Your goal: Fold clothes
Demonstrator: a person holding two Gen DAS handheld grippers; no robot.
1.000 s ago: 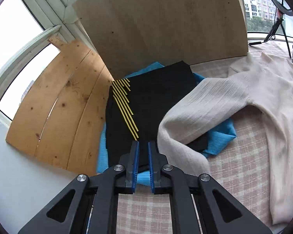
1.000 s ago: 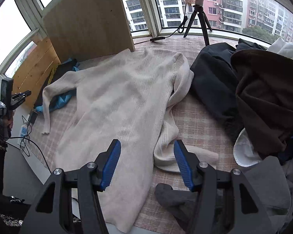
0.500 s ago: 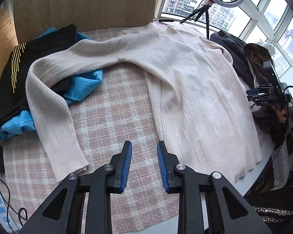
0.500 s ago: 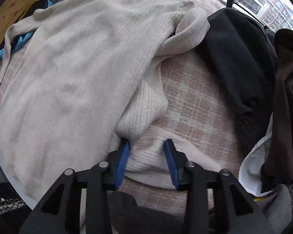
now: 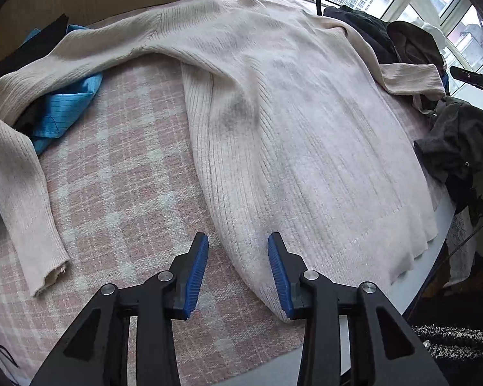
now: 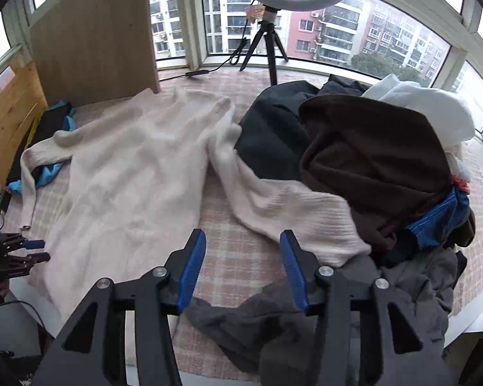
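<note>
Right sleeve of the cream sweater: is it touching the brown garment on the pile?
Touching. The right wrist view shows the sleeve running up against the brown garment, whose edge drapes over the sleeve's cuff end with no plaid cloth visible between them.

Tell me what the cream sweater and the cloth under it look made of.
Cream sweater: ribbed knit, soft and slightly fuzzy, probably wool or acrylic; vertical ribs show along its side and sleeves. Pink plaid cloth: a woven fabric with a nubby, matte surface, fibre unclear.
</note>
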